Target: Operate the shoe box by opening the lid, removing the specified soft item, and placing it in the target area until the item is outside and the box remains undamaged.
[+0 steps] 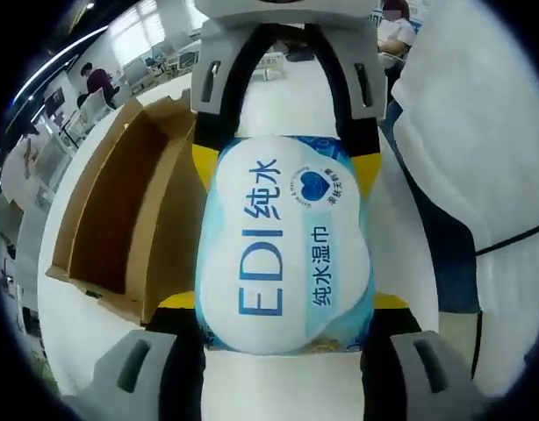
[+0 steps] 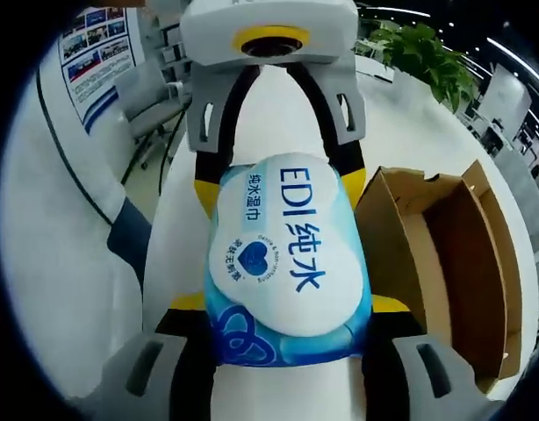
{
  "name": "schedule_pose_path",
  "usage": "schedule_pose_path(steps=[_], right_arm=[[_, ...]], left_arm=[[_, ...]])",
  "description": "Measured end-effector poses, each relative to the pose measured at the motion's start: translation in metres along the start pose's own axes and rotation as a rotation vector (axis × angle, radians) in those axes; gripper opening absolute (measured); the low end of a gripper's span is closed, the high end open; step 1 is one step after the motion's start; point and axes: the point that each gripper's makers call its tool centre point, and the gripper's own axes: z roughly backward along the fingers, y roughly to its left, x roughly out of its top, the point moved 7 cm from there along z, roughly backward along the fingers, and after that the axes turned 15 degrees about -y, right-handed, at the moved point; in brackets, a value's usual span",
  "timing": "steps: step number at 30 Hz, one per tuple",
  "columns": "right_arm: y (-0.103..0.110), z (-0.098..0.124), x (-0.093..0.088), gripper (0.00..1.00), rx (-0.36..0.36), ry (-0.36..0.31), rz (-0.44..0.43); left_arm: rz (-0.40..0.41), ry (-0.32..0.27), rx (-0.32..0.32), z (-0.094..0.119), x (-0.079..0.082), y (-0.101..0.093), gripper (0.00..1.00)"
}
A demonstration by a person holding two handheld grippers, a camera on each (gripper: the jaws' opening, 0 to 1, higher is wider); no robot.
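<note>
A soft pack of wet wipes [image 1: 287, 246], white and light blue with "EDI" printed on it, hangs above the white table [image 1: 287, 105]. My left gripper [image 1: 284, 301] is shut on its near end, yellow pads pressed to both sides. My right gripper [image 1: 285, 167] comes in from the top and is shut on the far end. In the right gripper view the same pack [image 2: 287, 254] sits between my right gripper [image 2: 287, 303] and the left gripper [image 2: 280, 186] opposite. The open brown shoe box [image 1: 120, 219] lies beside the pack, its inside [image 2: 454, 254] bare.
A person's white sleeve [image 1: 480, 132] fills the right side of the left gripper view. Office desks and seated people [image 1: 98, 83] stand far behind. A potted plant [image 2: 427, 53] and a wall poster [image 2: 98, 53] lie beyond the table.
</note>
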Motion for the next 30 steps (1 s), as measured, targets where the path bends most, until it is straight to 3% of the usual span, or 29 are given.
schedule_pose_path(steps=[16, 30], right_arm=[[-0.005, -0.017, -0.024, 0.65, 0.025, 0.018, -0.015], [-0.002, -0.002, -0.045, 0.65, 0.042, 0.059, -0.032]], left_arm=[[0.025, 0.011, -0.016, -0.024, -0.015, 0.004, 0.72], [0.04, -0.012, -0.038, -0.048, -0.001, 0.0, 0.72]])
